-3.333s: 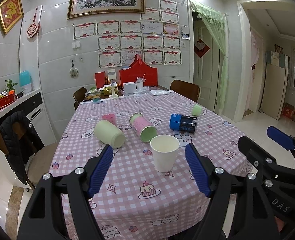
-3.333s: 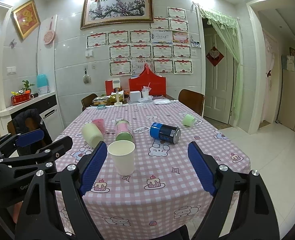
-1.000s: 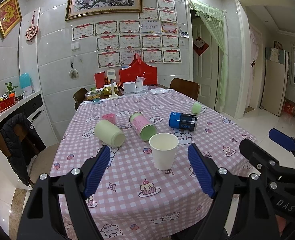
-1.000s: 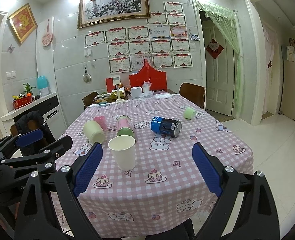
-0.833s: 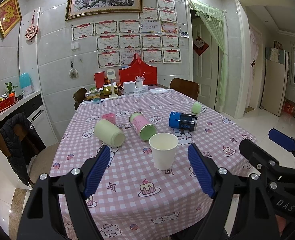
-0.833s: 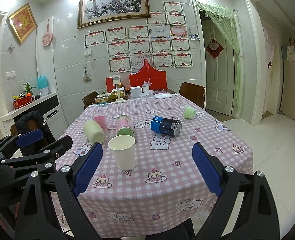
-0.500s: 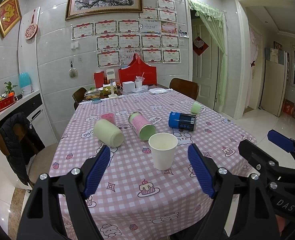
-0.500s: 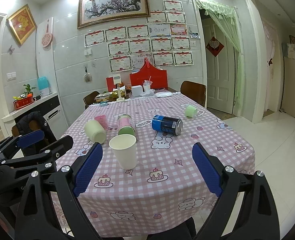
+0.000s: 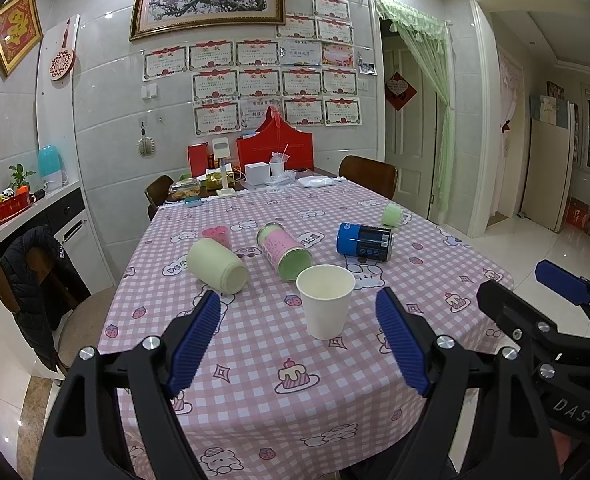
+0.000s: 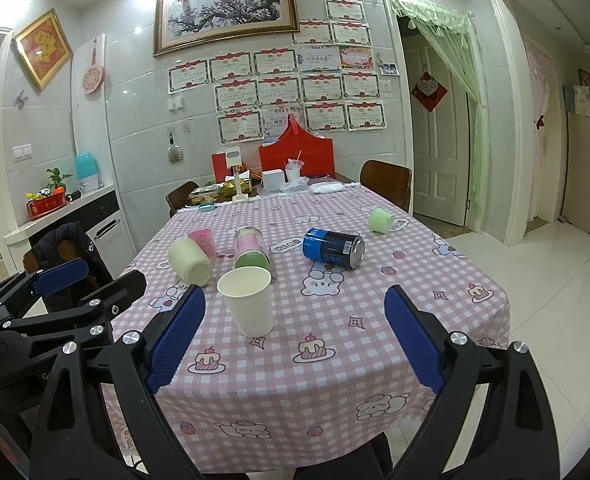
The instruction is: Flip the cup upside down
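A white paper cup [image 9: 327, 305] is seen standing upright, mouth up, on the near part of the pink checked tablecloth [image 9: 279, 408], close to the near edge. The left gripper [image 9: 299, 344] is held short of the table with its blue-padded jaws spread wide and nothing between them; the cup is framed in the gap, but well apart from both pads. The right gripper [image 10: 293, 334] is likewise held wide apart and empty, the cup [image 10: 249, 302] appearing just right of its left pad, untouched.

Behind the cup, a pale green cup [image 9: 217, 266] is lying on its side to the far left, a pink-and-green cylindrical canister [image 9: 283, 251] is lying just beyond the paper cup, and a blue drink can [image 9: 364, 241] is lying on its side to the far right. A small light green cup [image 9: 392, 215] is tipped over farther right, near the far right edge. A pink cup [image 9: 216, 235] is partly hidden behind the pale green one.
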Action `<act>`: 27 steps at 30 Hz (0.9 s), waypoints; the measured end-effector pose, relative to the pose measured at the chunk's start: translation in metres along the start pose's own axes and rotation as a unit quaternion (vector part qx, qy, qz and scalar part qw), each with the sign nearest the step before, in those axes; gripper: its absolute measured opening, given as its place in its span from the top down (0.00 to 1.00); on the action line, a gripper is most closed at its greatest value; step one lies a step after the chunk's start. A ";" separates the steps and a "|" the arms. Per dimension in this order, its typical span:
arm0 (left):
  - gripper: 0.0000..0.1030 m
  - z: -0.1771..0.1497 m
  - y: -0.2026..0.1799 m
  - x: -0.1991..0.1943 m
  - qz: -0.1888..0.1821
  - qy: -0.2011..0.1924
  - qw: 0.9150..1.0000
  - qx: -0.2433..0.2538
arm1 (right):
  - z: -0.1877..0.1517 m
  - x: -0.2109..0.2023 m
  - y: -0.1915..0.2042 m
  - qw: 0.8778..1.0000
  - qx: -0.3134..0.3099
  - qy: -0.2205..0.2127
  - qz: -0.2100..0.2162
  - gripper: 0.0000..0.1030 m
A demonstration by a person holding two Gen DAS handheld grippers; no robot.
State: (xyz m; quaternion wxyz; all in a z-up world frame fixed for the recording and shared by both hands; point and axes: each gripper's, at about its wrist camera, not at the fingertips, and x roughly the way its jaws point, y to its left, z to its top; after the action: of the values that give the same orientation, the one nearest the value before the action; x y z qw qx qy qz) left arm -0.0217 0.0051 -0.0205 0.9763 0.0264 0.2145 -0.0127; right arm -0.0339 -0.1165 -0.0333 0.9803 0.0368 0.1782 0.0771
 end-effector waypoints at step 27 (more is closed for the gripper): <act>0.23 -0.002 0.000 0.001 -0.002 0.008 1.000 0.005 | -0.003 -0.001 -0.006 1.000 0.008 0.003 -0.003 0.15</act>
State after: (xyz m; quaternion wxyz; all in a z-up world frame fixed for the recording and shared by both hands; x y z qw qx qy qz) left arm -0.0215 0.0054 -0.0227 0.9743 0.0305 0.2226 -0.0153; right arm -0.0351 -0.1221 -0.0360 0.9796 0.0439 0.1817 0.0732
